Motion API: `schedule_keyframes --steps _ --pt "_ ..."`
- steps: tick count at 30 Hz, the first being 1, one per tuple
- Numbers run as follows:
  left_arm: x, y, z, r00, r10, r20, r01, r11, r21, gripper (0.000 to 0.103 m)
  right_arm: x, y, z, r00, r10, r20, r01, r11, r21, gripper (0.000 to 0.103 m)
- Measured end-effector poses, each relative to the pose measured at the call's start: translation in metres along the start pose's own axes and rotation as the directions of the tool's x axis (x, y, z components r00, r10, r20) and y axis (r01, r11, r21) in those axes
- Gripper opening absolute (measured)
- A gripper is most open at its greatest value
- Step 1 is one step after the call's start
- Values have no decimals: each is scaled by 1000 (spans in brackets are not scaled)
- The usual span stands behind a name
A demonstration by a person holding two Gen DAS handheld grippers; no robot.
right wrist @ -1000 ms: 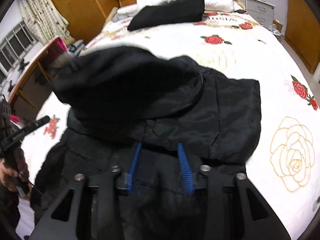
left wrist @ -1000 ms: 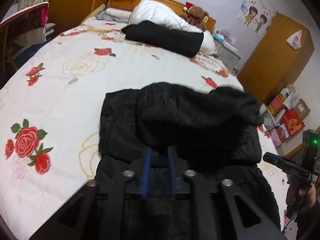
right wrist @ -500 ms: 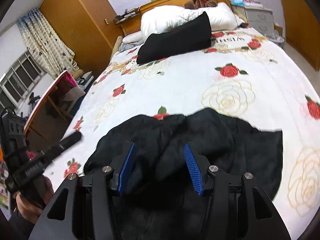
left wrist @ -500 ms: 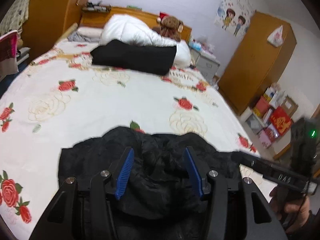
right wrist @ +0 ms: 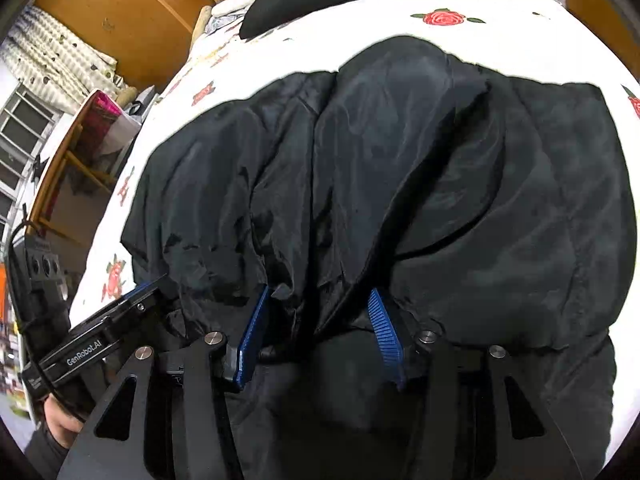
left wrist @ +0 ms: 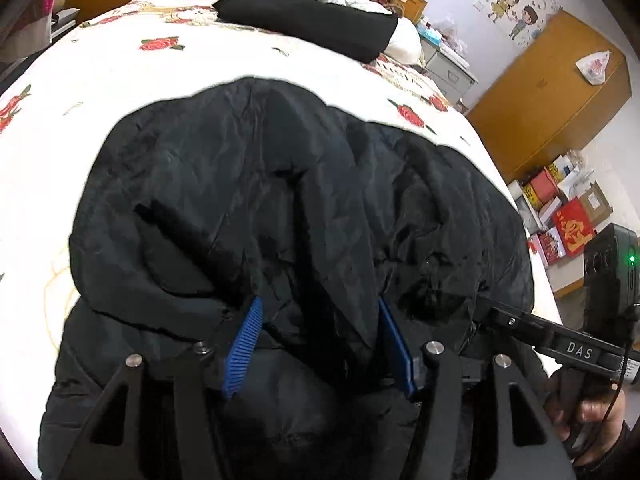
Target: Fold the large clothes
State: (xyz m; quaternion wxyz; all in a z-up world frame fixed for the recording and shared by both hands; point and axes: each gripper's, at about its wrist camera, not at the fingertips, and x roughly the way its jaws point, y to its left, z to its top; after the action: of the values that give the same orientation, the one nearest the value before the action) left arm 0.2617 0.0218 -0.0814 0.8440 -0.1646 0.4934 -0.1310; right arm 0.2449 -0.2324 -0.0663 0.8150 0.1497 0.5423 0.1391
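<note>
Garment: a large black padded jacket (left wrist: 280, 184) lies on the bed (left wrist: 120, 64), its upper part doubled back over the lower part; the folded hem edge runs crosswise just ahead of both tools.
Left tool (left wrist: 320, 344): jaws have just been opening and stand about half apart; a bunched ridge of black fabric sits between the blue pads (left wrist: 244, 340), and I judge they no longer pinch it.
Right tool (right wrist: 320, 332): jaws about half apart as well, a fold of the same jacket (right wrist: 400, 168) between its pads (right wrist: 384, 336), loose rather than clamped as far as I can tell.
Key relation: the jacket lies straight ahead of and below both tools, its long axis running away from them toward the headboard; the two tools sit side by side on the near fold edge, the right tool (left wrist: 560, 344) showing at the right rim of the left view, neither clearly nearer.
Step, as a judgement: the fold has been laid down and the cloth is being let go.
Next move needs: backing out without dragging the slippery shell.
Background: a black folded item (left wrist: 312, 20) lies near the pillows, well apart.
</note>
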Motion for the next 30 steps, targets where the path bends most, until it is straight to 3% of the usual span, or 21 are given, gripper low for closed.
schedule_keyframes --steps 5,6,7,8,9,12,17,23,26,28,30 --pt "5 3 3 1000 5 -12 -6 997 -76 60 1 -1 8 1000 4 -8 -4 1000 31 48" --pt "6 2 2 1000 13 -15 -14 997 -76 58 4 -1 8 1000 4 -13 -3 999 35 21" --pt "5 -1 0 1000 12 -11 -13 998 -64 42 5 0 4 1000 0 -14 0 999 36 6" --pt "3 -5 -2 1000 5 -7 -5 999 -41 26 3 2 2 1000 -1 -5 1 999 32 5" --pt "-1 -9 -3 1000 17 6 -17 1000 -11 25 -2 7 -1 1000 9 9 -9 1000 23 4" --pt "-13 -13 -12 997 54 54 -57 997 50 21 -15 15 -15 999 28 39 -28 1000 11 3" --pt "11 9 -28 998 57 6 -57 998 -24 21 26 -2 -38 998 -24 -51 26 999 39 2" --pt "17 -3 -27 991 131 17 -131 991 33 25 35 -1 -30 996 -54 -66 55 998 18 2" --pt "4 -6 -29 992 122 15 -122 992 41 30 23 7 -29 998 -40 -57 41 999 17 10" --pt "-8 -4 -31 994 108 21 -108 994 33 38 7 10 -29 999 -34 -29 34 999 3 22" --pt "-22 -3 -33 995 92 36 -93 995 32 42 -15 8 -28 1000 -15 9 15 1000 3 24"
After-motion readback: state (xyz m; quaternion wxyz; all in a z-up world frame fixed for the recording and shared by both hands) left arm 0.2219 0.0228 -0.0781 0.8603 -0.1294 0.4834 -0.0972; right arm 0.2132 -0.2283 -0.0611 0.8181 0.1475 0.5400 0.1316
